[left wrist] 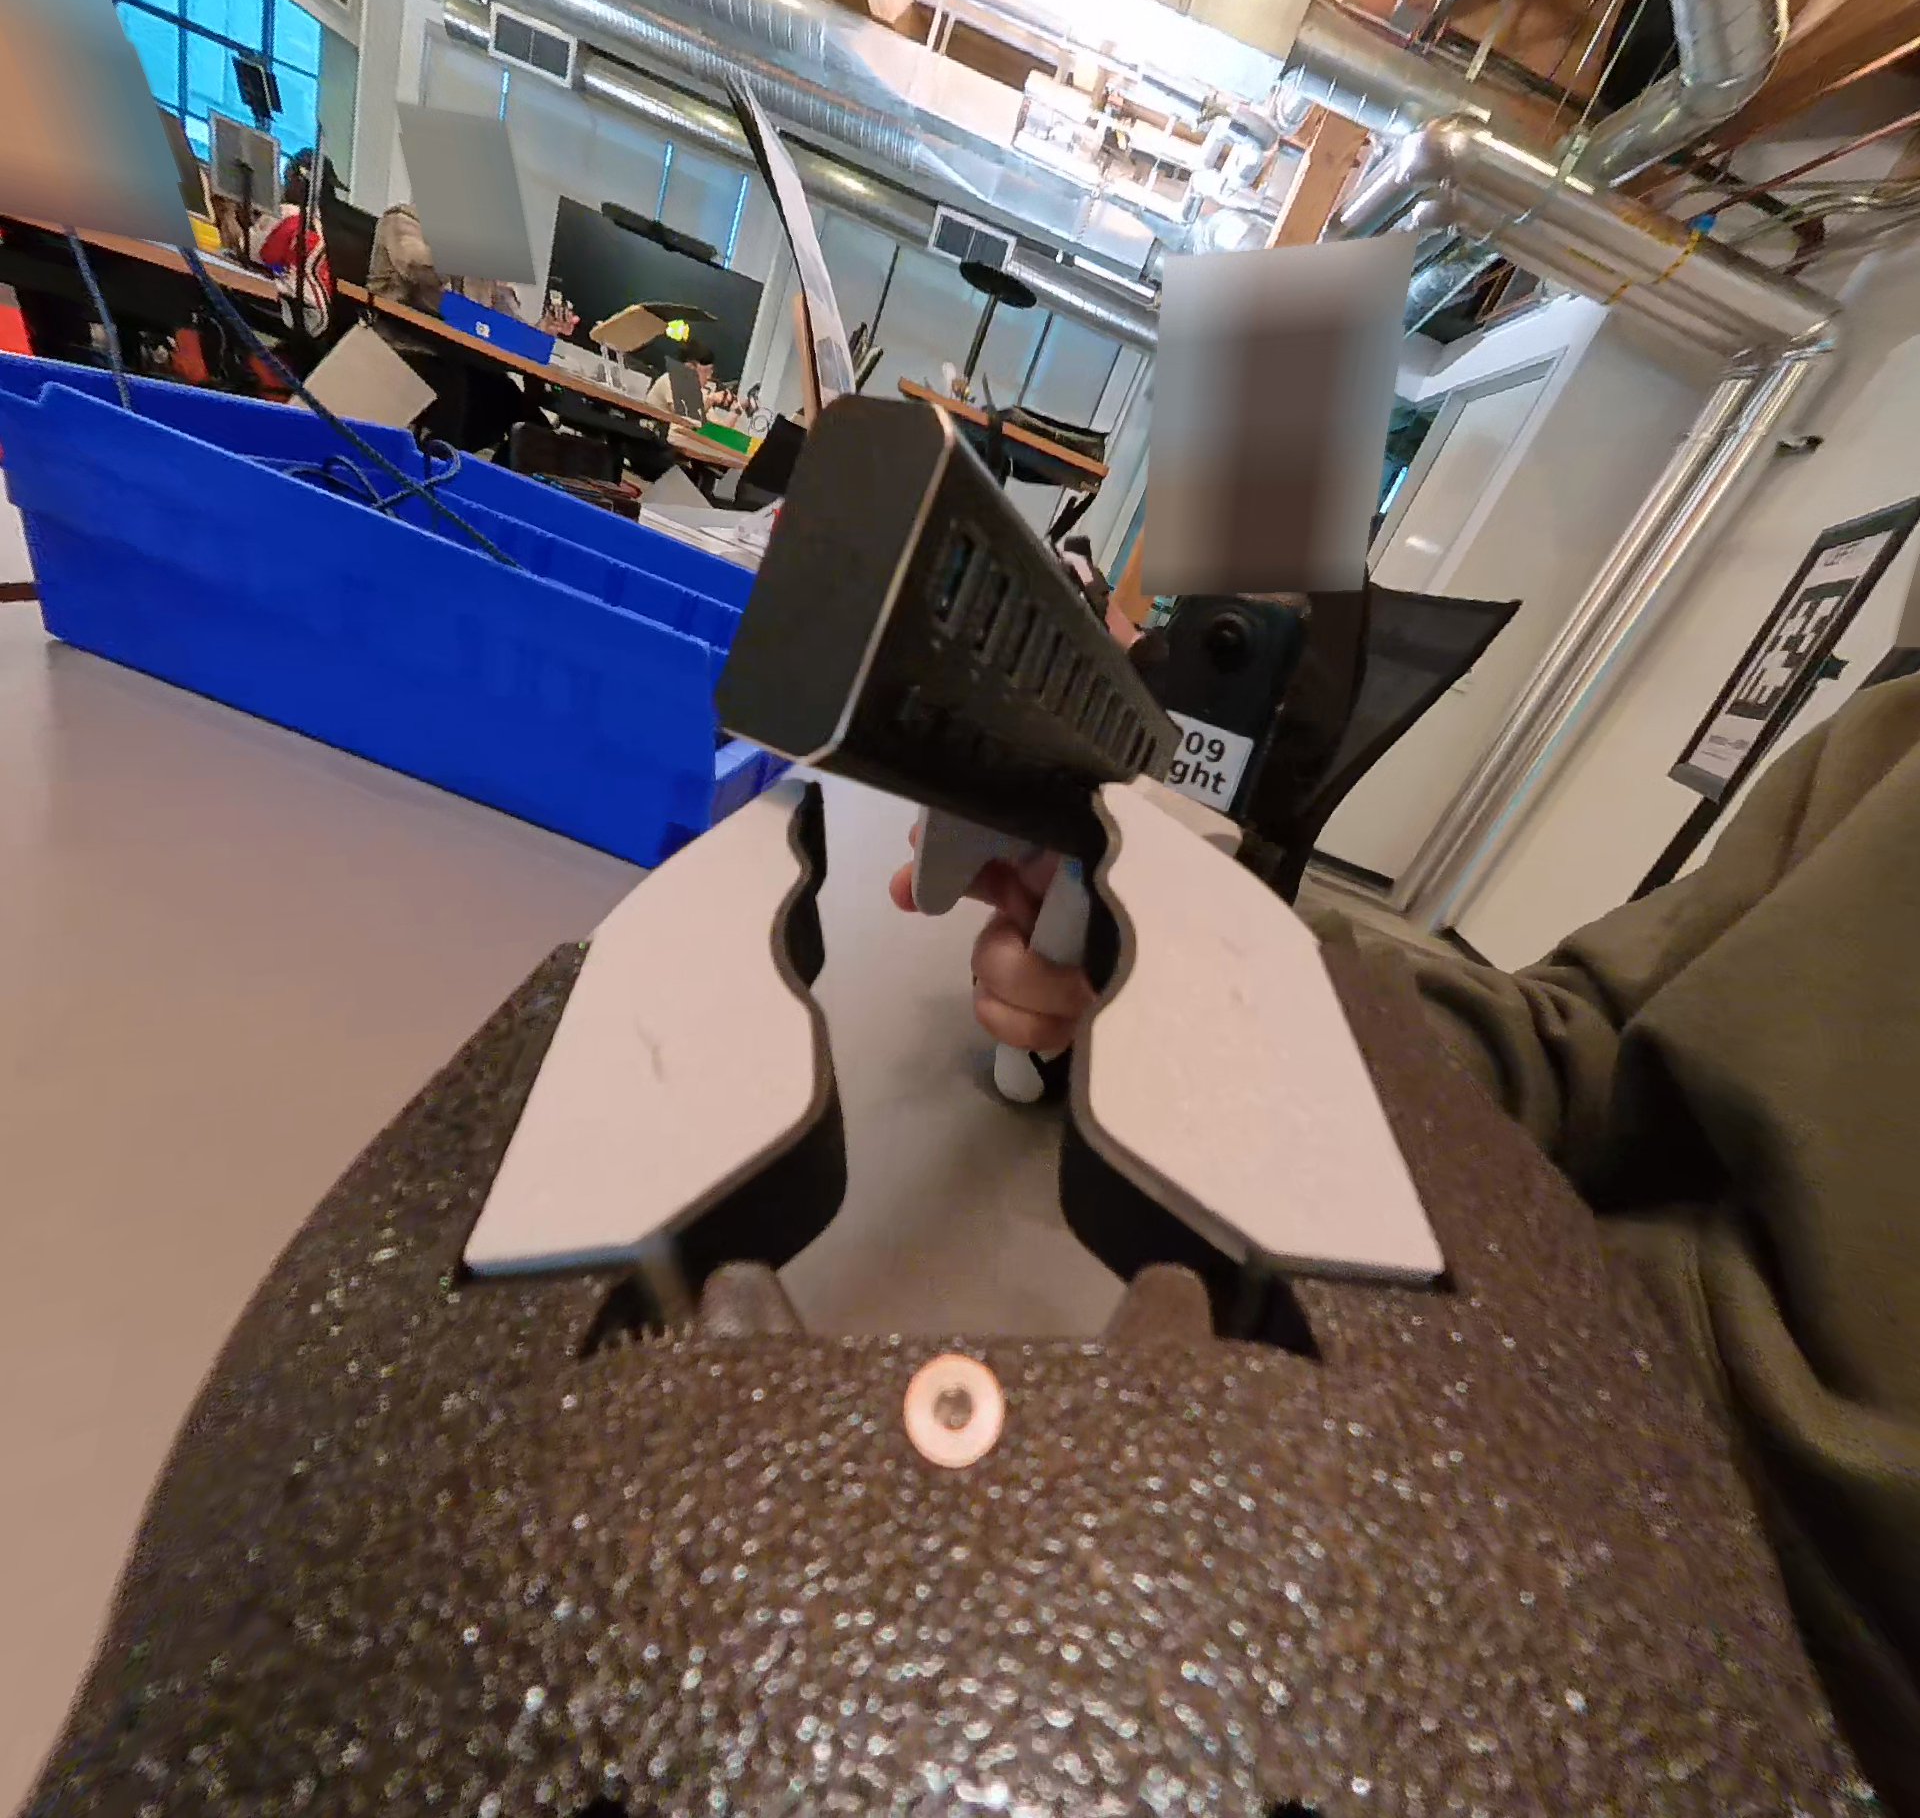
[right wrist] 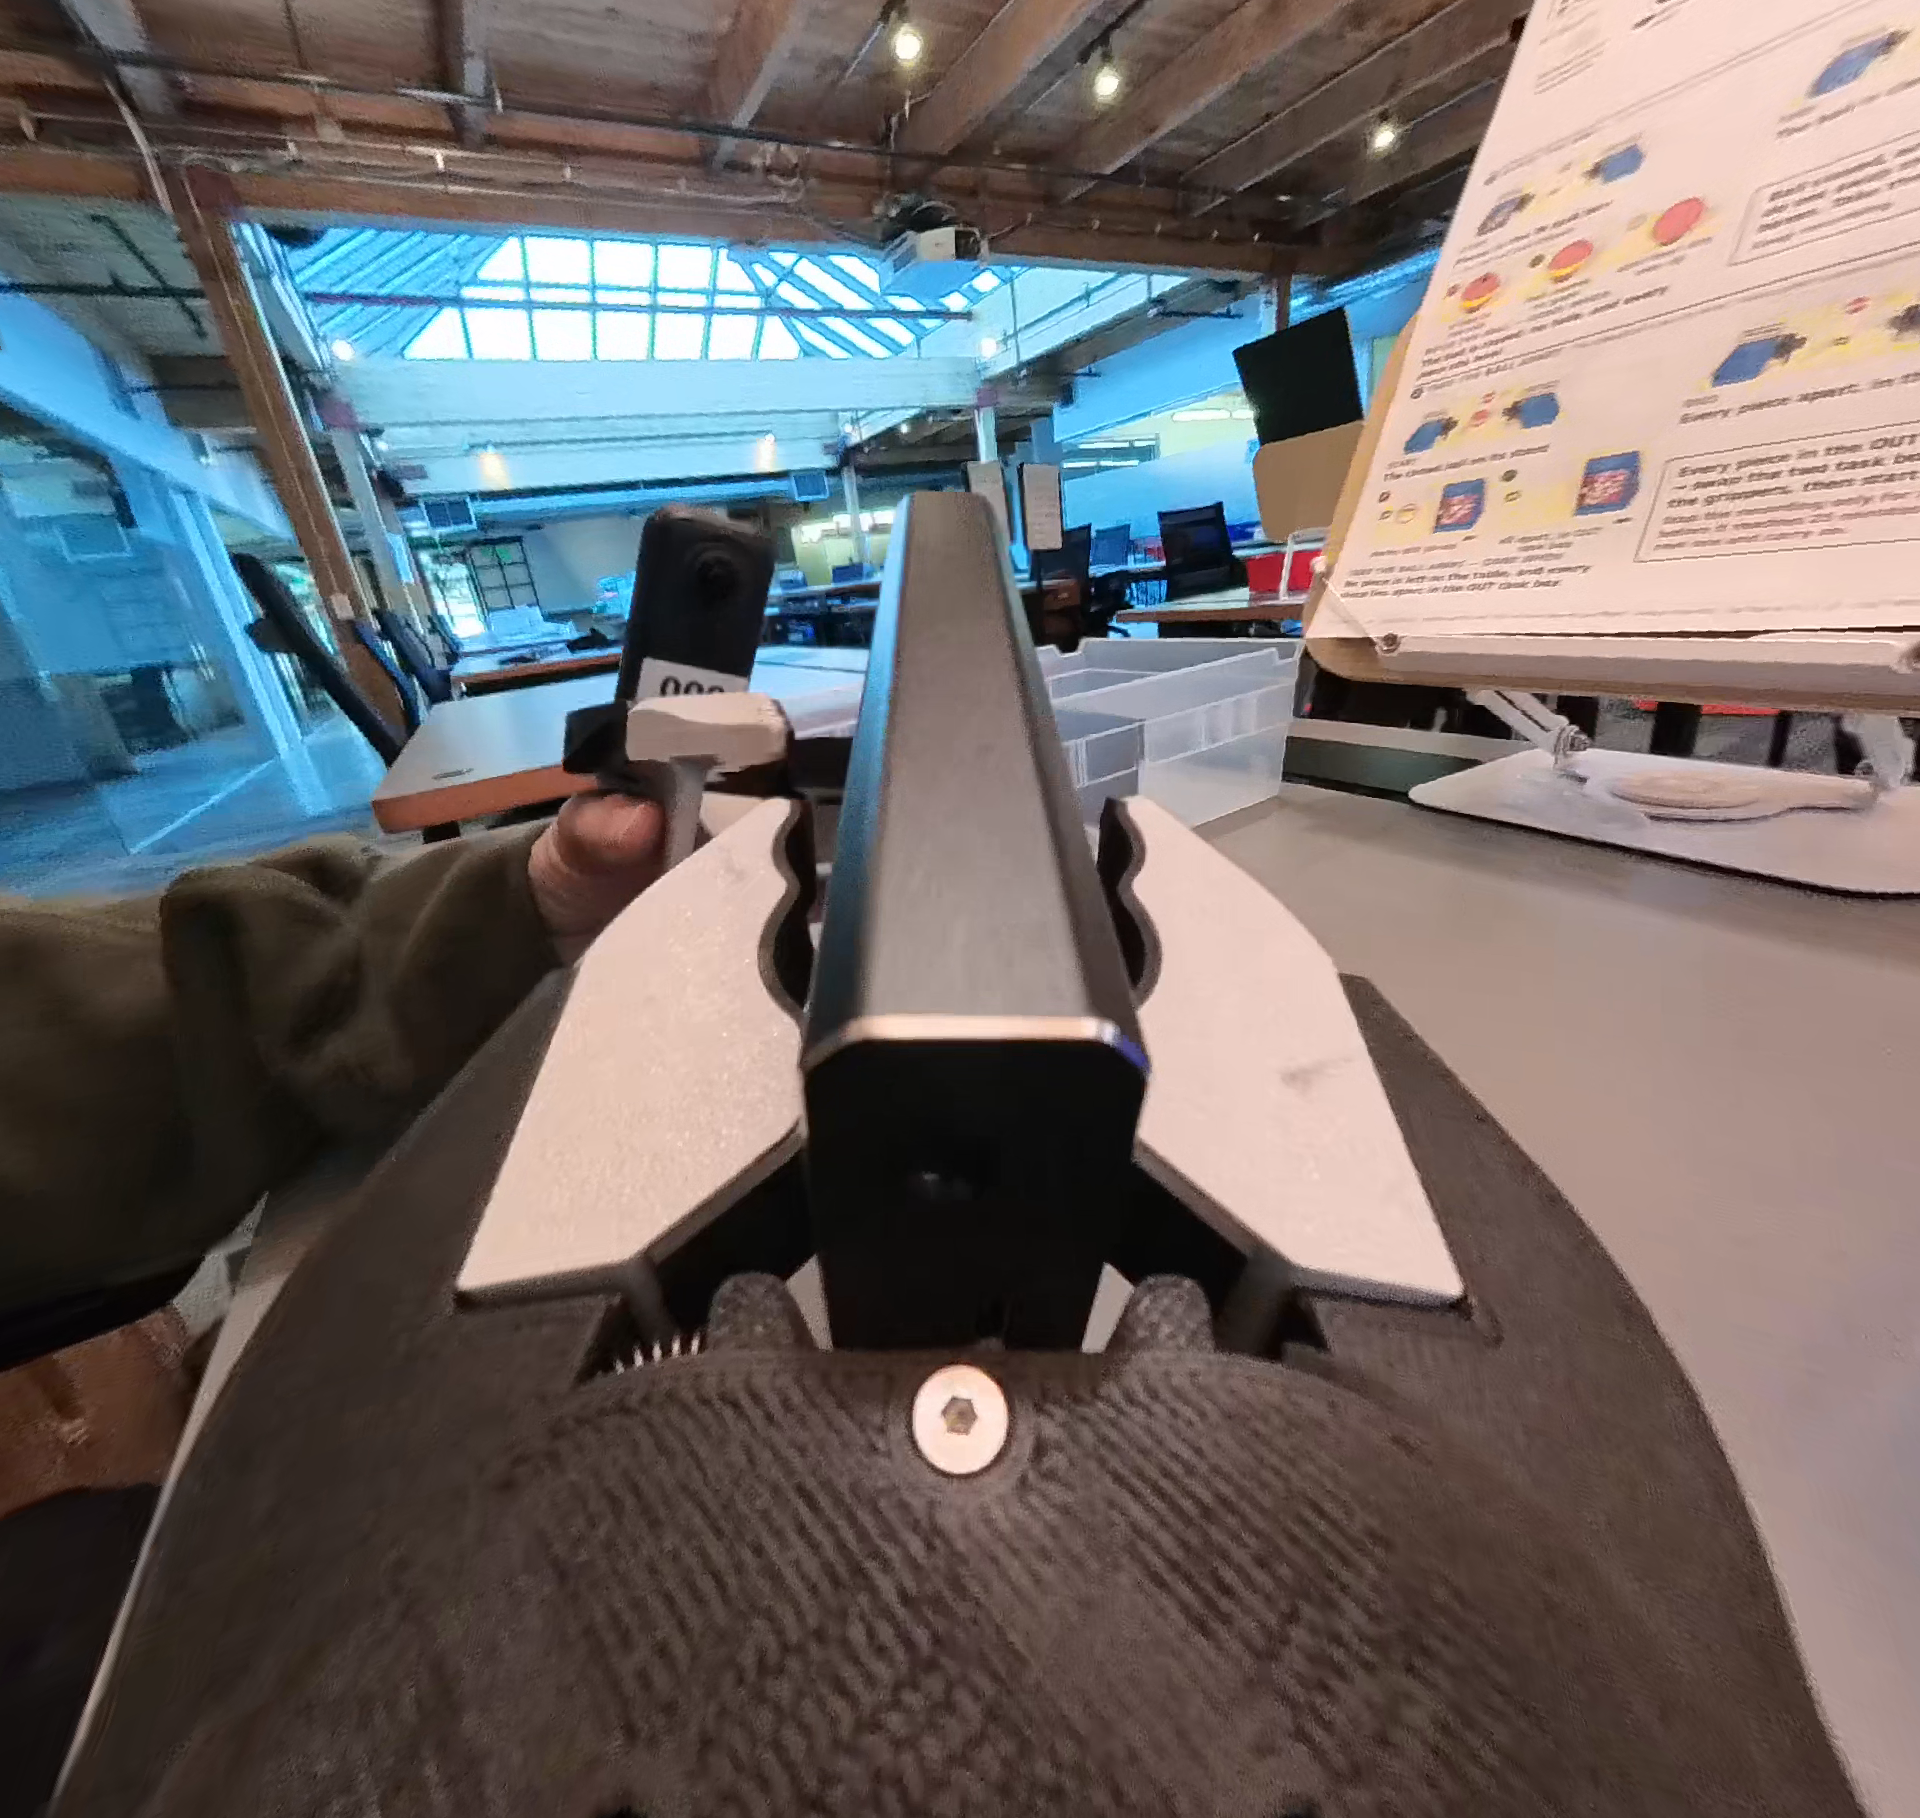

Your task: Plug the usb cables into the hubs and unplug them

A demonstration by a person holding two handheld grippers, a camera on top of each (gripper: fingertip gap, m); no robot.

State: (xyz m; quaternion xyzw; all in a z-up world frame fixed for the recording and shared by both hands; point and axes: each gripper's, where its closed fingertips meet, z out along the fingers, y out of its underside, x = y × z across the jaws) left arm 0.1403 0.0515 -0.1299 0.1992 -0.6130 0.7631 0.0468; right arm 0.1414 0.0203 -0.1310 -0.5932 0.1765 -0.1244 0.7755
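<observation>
Right wrist view | right tongs [right wrist: 956, 927] clamp hub [right wrist: 961, 833], ports hidden | left tongs [left wrist: 951, 895] gape empty

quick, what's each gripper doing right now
left gripper: open, holding nothing.
right gripper: shut on the black hub.

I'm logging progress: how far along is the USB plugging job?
Done: nothing plugged in yet. The ports in view on the long black metal USB hub are empty. In hand: the right claw is shut on the hub, and the left claw is open with no cable. Left: fetch a cable, perhaps the dark cord in the blue plastic bin, then plug and unplug.
</observation>
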